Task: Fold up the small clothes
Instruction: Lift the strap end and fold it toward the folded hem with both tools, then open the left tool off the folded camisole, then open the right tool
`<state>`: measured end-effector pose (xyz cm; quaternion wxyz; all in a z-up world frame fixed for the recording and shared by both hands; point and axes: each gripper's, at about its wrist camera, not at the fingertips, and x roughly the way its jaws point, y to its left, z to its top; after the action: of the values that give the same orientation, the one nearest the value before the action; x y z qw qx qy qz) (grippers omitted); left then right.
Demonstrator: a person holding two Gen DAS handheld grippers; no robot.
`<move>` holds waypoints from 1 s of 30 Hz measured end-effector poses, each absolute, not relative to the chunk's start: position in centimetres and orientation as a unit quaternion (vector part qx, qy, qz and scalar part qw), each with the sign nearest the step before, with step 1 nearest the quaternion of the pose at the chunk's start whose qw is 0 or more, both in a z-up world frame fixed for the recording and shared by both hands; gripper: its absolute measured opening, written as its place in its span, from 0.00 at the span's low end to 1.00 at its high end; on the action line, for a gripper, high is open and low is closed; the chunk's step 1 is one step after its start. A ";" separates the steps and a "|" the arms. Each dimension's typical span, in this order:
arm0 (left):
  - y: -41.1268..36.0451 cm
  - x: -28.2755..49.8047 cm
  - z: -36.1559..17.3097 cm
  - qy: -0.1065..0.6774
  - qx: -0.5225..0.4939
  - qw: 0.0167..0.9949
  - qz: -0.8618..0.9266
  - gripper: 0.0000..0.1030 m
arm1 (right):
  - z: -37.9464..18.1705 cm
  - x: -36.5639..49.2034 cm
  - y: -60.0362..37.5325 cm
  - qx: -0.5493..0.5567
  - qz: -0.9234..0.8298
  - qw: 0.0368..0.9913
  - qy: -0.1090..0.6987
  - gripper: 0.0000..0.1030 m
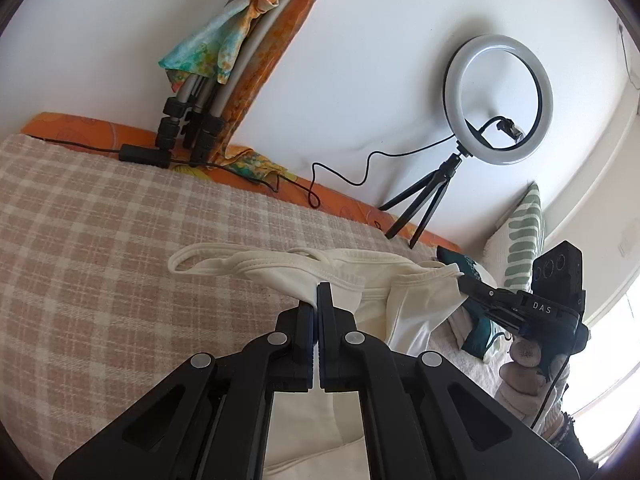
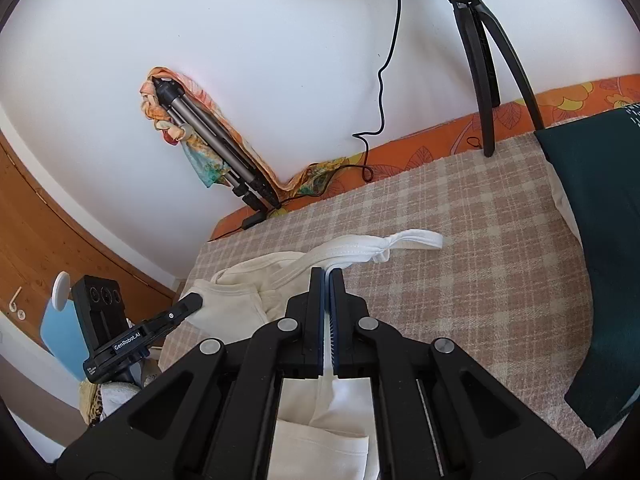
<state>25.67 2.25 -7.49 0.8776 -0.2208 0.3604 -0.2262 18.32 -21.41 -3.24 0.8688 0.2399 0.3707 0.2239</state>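
On the checked beige blanket [image 1: 100, 240] lies a small white garment [image 1: 404, 292], a strappy top, partly bunched, with its looped strap [image 1: 200, 262] trailing flat across the blanket away from the main body of cloth. The same garment shows in the right wrist view [image 2: 240, 296], its strap end [image 2: 416, 240] lying beyond the fingertips.

Left gripper [image 1: 318, 300]: jaws brought fully together, a fold of the garment's hemmed edge pinched between them, white cloth hanging below the fingers.

Right gripper [image 2: 327, 284]: jaws likewise closed, nipping the garment's banded edge near the strap; white fabric shows in the slit between the pads and beneath the frame. Seen from the left wrist camera, the right gripper [image 1: 466, 282] meets the garment's far corner, with the person's hand [image 1: 524, 368] on its handle.

Beside the garment, toward the right gripper's side, sits a dark teal cloth [image 2: 600, 240] on the blanket. Beyond the garment, an orange floral sheet [image 2: 440, 140] edges the blanket against the white wall [image 1: 360, 60]. Standing on that edge is a ring light [image 1: 498, 100] on a small black tripod, its cable [image 1: 340, 172] running along the sheet. Farther along the wall leans a folded grey tripod [image 2: 216, 148] draped with a patterned scarf [image 1: 208, 52].
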 end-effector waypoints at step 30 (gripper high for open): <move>1.3 6.7 -10.0 0.421 -0.061 0.875 -0.230 0.04 | -7.8 -1.2 -22.2 0.132 0.234 0.855 0.443 0.04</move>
<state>6.75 1.29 -10.03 0.8753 -0.0606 0.4212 -0.2295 -1.17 -22.25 -7.77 0.8551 0.1315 0.4435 0.2341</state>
